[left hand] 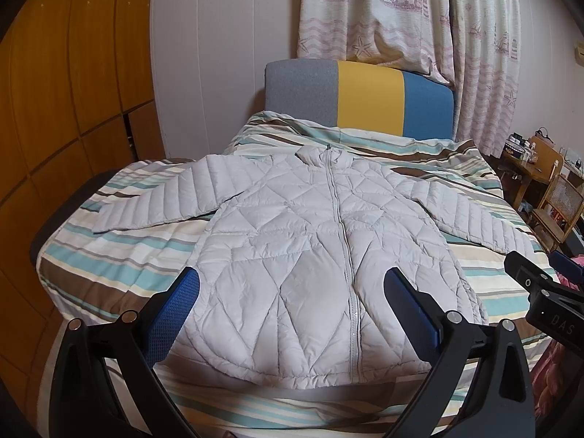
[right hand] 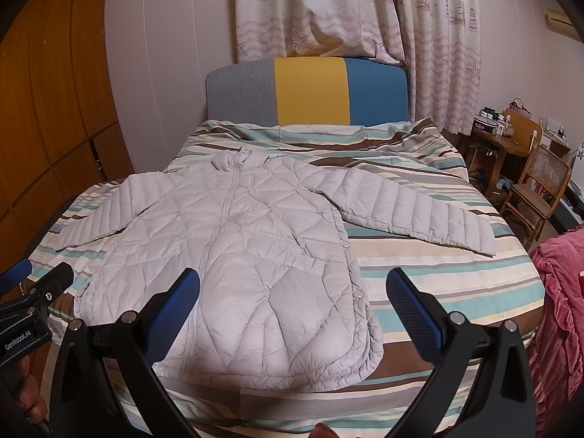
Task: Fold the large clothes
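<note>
Striped bedding is covering the bed; a grey, yellow and blue headboard and ship-print curtains are standing behind it. One pale quilted jacket is lying flat on the bedding, zipped, sleeves spreading outward. You are holding the left gripper over its hem, jaws wide, gripping nothing. Your right gripper is hovering at the jacket's right edge, jaws wide.

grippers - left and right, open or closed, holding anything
Left gripper: open, holding nothing, above the puffer jacket.
Right gripper: open, holding nothing, above the jacket's hem.
</note>
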Demonstrator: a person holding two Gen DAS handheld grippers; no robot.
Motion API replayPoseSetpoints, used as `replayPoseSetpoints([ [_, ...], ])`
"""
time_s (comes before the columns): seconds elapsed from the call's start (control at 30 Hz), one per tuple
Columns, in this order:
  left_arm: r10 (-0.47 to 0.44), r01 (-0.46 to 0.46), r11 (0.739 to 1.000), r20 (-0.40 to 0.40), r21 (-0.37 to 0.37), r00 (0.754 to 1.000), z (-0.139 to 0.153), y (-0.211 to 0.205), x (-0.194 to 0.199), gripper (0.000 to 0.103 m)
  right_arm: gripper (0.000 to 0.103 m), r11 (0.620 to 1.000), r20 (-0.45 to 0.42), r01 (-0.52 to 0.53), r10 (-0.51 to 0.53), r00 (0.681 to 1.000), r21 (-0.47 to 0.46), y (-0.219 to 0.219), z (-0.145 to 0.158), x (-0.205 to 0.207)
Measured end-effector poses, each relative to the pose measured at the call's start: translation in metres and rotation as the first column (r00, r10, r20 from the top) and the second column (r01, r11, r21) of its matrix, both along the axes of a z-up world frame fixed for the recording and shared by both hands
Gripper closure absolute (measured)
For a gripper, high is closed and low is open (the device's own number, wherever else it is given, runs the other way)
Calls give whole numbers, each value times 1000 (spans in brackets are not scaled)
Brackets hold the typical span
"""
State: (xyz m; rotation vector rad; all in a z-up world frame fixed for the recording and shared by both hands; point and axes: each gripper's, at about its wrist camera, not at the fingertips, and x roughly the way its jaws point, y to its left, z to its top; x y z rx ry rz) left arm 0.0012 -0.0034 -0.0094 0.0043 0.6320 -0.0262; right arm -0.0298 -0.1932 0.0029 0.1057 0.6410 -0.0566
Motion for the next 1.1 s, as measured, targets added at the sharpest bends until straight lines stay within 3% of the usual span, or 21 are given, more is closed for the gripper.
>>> replayPoseSetpoints([
  [1.1,2,-2,1000,-10,-8,1000,-7,-1,0,3,2,1000,-18,-3,3,1000,-5,-1,-4,2],
])
